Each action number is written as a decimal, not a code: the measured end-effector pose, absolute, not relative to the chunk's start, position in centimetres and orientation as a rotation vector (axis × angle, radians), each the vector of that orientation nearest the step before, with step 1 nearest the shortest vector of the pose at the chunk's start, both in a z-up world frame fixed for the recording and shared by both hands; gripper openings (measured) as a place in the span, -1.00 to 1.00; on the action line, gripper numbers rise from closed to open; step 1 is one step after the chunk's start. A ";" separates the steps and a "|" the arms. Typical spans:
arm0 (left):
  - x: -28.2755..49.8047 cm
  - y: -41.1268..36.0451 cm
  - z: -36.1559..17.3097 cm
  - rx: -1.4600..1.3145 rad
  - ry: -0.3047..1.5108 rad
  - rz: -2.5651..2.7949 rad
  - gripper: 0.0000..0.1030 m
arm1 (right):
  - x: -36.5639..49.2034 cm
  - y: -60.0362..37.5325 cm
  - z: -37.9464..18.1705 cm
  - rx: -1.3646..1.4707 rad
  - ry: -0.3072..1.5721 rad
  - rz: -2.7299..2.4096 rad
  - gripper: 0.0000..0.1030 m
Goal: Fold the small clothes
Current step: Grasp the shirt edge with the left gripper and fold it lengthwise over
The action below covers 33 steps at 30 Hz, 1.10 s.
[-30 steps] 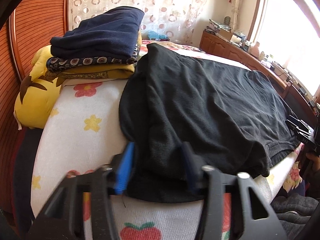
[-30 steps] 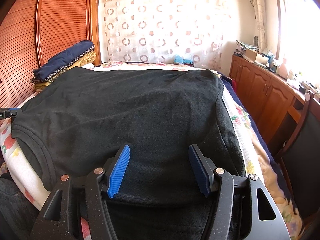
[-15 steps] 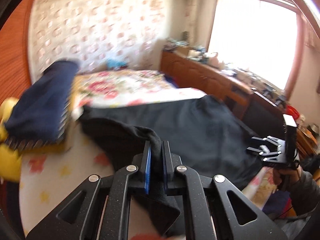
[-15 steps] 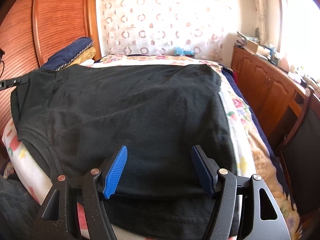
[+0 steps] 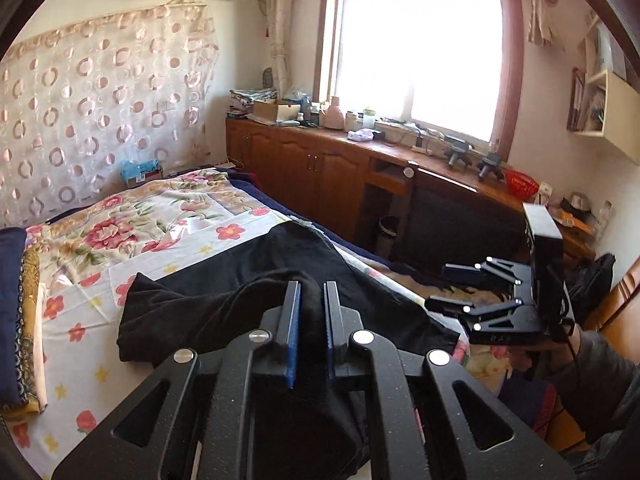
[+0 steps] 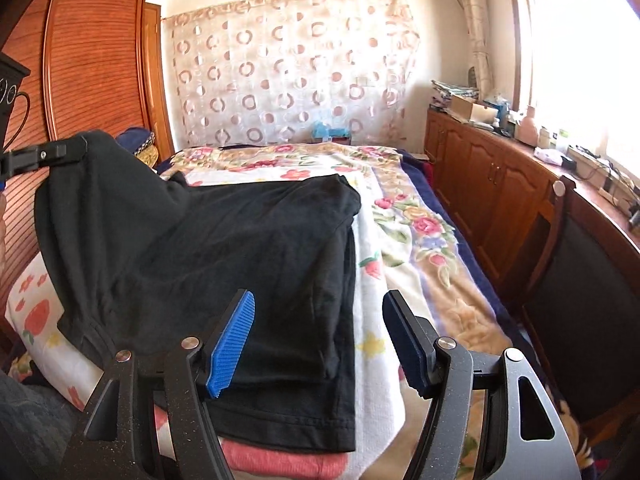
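Progress: first fold underway, rest undone | left gripper pinches shirt edge, raised ahead of you | right gripper gapes empty over shirt's near hem on bed.

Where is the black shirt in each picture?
Left wrist view: the black shirt lies mid-frame on the bed, one edge pinched in the left tool.
Right wrist view: the shirt fills the left and middle, lifted at upper left, behind the open right tool.
Shared landmark: the circle-print curtain.
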<state>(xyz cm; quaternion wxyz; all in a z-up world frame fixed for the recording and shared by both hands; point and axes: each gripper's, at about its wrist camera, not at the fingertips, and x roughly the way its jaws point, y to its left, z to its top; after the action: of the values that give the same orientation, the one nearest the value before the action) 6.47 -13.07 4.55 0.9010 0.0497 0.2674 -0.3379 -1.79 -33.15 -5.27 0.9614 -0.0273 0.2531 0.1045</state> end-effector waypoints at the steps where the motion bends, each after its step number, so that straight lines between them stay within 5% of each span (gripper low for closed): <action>1: 6.2 -13.1 4.4 0.112 0.556 -0.700 -0.48 | -1.8 -33.2 -5.4 -0.052 0.512 0.212 0.33; 5: 6.3 -11.8 3.7 0.109 0.582 -0.665 -0.17 | -1.5 -32.6 -5.8 -0.046 0.523 0.223 0.33; 9: 6.6 -9.9 2.8 0.088 0.593 -0.596 0.48 | -1.2 -31.8 -5.9 -0.051 0.529 0.251 0.33; 33: 7.2 -1.0 -3.6 -0.003 0.671 -0.315 0.52 | 4.1 -21.4 -7.0 -0.241 0.654 0.491 0.33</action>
<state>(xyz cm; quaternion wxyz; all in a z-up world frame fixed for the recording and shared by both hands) 7.21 -0.96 -3.55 0.9321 -0.0013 0.3280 -0.1539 4.14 -21.42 -7.04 0.9105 -0.1170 0.3173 0.2380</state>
